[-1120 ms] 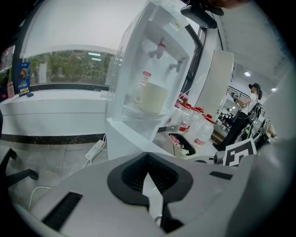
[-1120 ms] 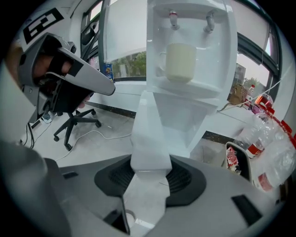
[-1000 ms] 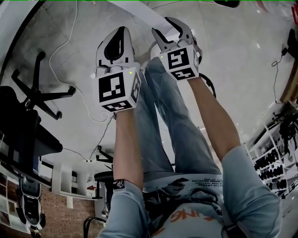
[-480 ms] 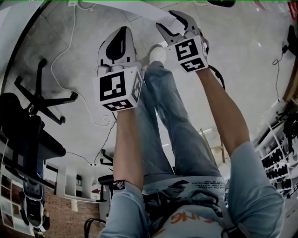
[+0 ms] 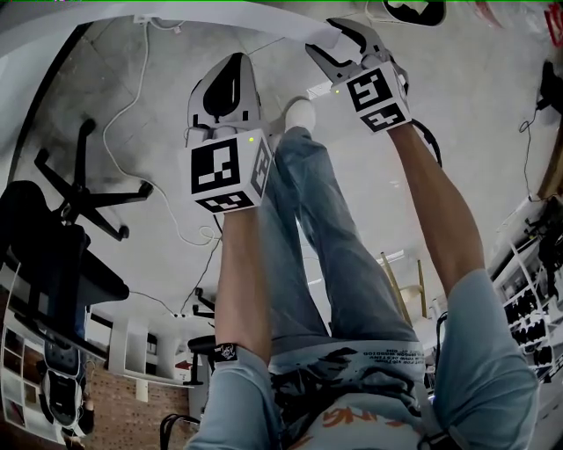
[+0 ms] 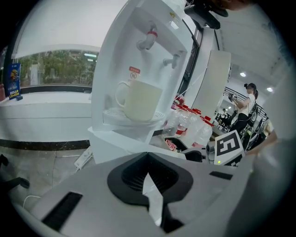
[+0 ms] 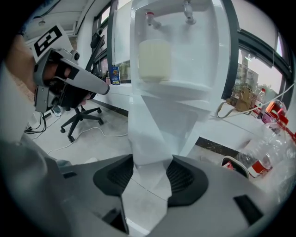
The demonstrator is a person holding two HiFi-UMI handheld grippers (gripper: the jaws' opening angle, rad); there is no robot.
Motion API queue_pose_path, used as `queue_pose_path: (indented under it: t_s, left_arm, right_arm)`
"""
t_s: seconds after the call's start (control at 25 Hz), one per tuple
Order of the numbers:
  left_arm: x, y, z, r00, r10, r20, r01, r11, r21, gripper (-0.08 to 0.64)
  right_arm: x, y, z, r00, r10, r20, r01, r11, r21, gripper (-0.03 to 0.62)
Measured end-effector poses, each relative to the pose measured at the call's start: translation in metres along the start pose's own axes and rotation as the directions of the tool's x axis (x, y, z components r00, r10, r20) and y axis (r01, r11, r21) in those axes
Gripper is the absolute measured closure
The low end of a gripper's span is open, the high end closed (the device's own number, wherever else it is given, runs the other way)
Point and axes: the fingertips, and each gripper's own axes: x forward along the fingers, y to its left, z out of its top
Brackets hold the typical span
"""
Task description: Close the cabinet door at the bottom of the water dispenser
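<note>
The white water dispenser (image 6: 138, 55) (image 7: 185, 69) stands ahead with a cream cup (image 6: 138, 99) (image 7: 155, 60) on its drip shelf. Its white cabinet door (image 7: 148, 134) (image 5: 264, 19) swings out at the bottom. My right gripper (image 5: 327, 37) (image 7: 150, 178) has the door's free edge between its jaws, and the jaws are opening. My left gripper (image 5: 236, 60) (image 6: 150, 183) hangs to the left of the door with its jaws together and nothing in them. In the left gripper view the right gripper's marker cube (image 6: 229, 146) shows at the right.
My legs (image 5: 317, 228) and a white shoe (image 5: 299, 110) stand below the grippers. A black office chair (image 5: 79, 185) (image 7: 81, 118) and a white cable (image 5: 132, 105) lie on the floor at the left. Plastic bottles (image 6: 189, 125) (image 7: 273, 139) pile beside the dispenser.
Both grippers have moved toward the top of the head view, the right one farther and to the right. More of the door's white edge shows along the top.
</note>
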Motion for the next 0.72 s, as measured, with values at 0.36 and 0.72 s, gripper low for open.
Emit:
queue_pose_path:
  t_s: [0.36,0.72]
  left_arm:
    - [0.013,-0.006,0.011,1.0,-0.017,-0.005,0.017,0.999,0.031,0.538]
    - [0.03,-0.012,0.024,0.999,-0.032,-0.004,0.032,0.998,0.052,0.538]
  right_arm:
    - [0.006,-0.033,0.008,0.999,0.045,-0.004,-0.045,0.996,-0.079,0.357]
    - [0.014,-0.061,0.015,0.997,0.07,-0.012,-0.071,0.99,-0.122,0.35]
